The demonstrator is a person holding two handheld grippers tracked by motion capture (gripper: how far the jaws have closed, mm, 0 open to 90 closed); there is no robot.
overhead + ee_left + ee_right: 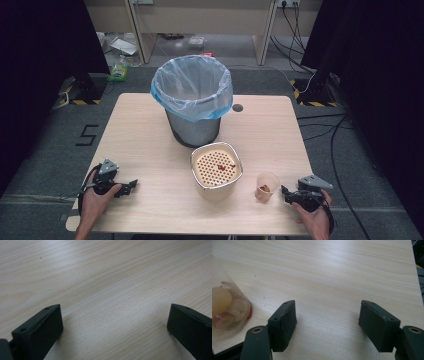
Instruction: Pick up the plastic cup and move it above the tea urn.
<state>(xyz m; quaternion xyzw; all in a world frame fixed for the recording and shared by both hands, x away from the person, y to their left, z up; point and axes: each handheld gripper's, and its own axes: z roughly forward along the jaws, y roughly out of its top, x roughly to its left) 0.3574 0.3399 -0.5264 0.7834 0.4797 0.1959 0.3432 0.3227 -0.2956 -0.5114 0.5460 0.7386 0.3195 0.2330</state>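
A grey bin (193, 100) lined with a pale blue bag stands at the table's middle back. In front of it sits a cream container (216, 170) with a perforated insert holding a few reddish scraps. A small clear cup (266, 186) with food bits stands to its right; it also shows in the right gripper view as the cup (227, 307) at the left edge. My left gripper (131, 186) rests near the front left, open over bare wood (115, 315). My right gripper (284, 192) sits just right of the cup, open, nothing between its jaws (327, 322).
The wooden table (140, 145) has a dark round hole (237, 107) behind the bin at the right. Cables and stand bases lie on the floor beyond the table's edges. Bare wood stretches along the left side and the far right.
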